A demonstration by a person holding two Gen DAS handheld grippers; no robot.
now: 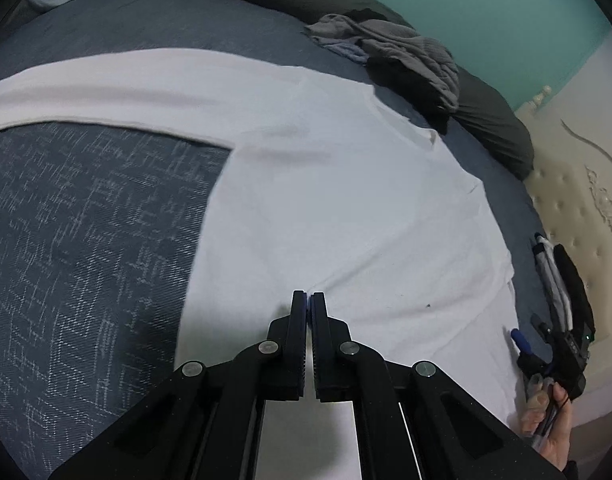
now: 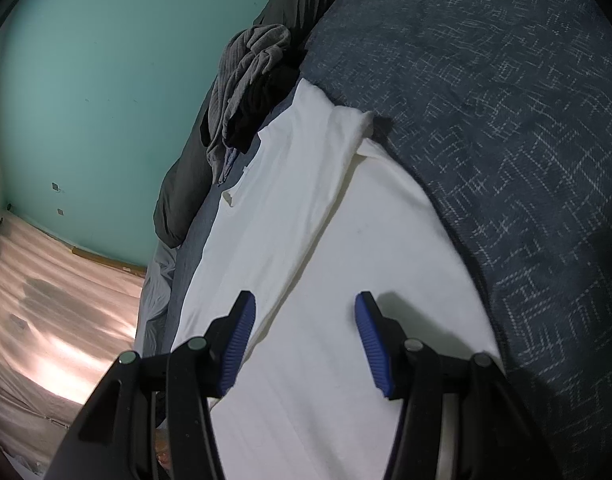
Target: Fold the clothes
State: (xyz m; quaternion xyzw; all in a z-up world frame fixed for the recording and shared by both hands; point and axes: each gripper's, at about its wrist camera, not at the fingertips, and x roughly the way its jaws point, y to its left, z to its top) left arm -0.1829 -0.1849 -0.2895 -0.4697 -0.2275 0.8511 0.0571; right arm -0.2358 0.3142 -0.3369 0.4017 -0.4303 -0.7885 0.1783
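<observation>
Left gripper (image 1: pixel 308 300): jaws were pressed together, tips down on the white shirt (image 1: pixel 345 208); whether a pinch of cloth sat between them could not be told.
Right gripper (image 2: pixel 304 312): jaws stood about half open over the shirt (image 2: pixel 306 280), nothing between the pads.
Right hand (image 1: pixel 549 428): seen from the left camera at the shirt's right side, fingers wrapped on the gripper handle.
Shirt: lay spread flat on the bed cover (image 1: pixel 86 240), one sleeve stretched out along the cover to the left, a fold running lengthwise near the right gripper.
Bed cover: dark blue with a pale crosshatch weave, bare on the left of the shirt.
Clothes pile (image 1: pixel 393 52): grey and dark pieces heaped beyond the shirt's far end, near it; whether they touched could not be told.
Bolster (image 1: pixel 497 128): a long dark roll lay along the far side of the bed behind the pile.
Wall (image 2: pixel 86 100): teal, behind the bolster.
Mattress edge (image 1: pixel 577 208): cream, tufted, close on the shirt's right.
Floor (image 2: pixel 46 320): pale, glossy, beyond that edge.
Open room: bare cover lay to the left and beyond the sleeve; the right side was tight against the bed's edge.
</observation>
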